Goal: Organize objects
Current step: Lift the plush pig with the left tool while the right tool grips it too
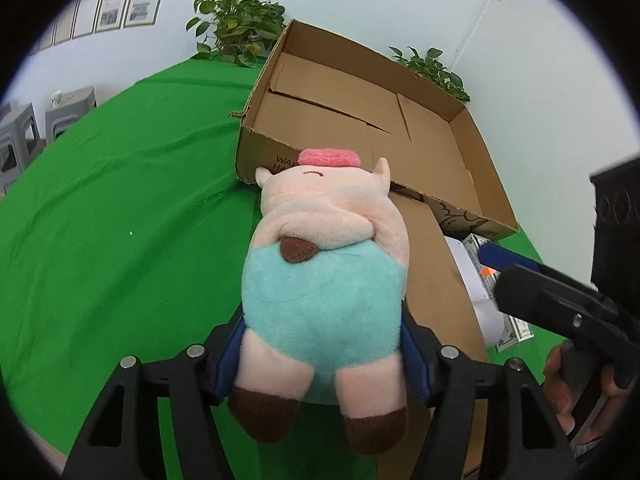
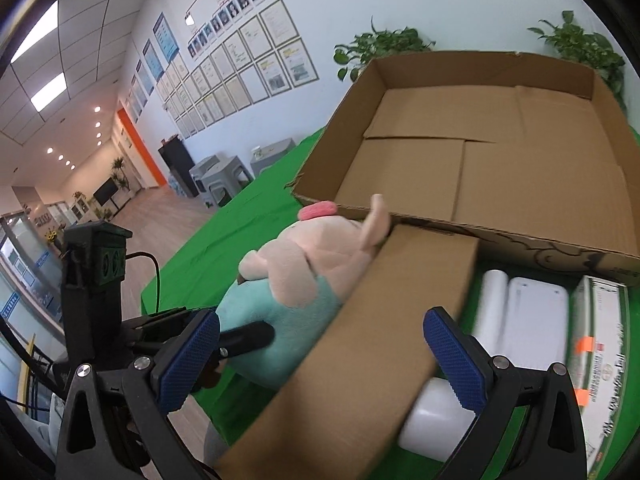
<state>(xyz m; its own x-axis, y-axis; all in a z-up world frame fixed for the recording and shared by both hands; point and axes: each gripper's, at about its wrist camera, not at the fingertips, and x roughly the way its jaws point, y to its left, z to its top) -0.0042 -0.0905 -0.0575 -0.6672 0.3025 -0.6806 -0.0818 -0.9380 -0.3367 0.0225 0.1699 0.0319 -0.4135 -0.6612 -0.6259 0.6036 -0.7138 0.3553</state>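
Note:
My left gripper [image 1: 320, 344] is shut on a plush pig [image 1: 324, 272] with a pink body, teal shorts and brown hooves, held above the green cloth in front of an open cardboard box [image 1: 472, 160]. The pig also shows in the right wrist view [image 2: 296, 276], left of the box's flap [image 2: 380, 340]. My right gripper [image 2: 324, 360] is open and empty, its blue pads either side of the flap. It shows at the right of the left wrist view [image 1: 520, 272].
A green cloth [image 1: 120, 220] covers the table. White containers [image 2: 516, 320] and a green-white carton [image 2: 600, 352] lie beside the box's flap. Potted plants [image 1: 236, 24] stand behind the box. Grey stools [image 1: 60, 116] stand at far left.

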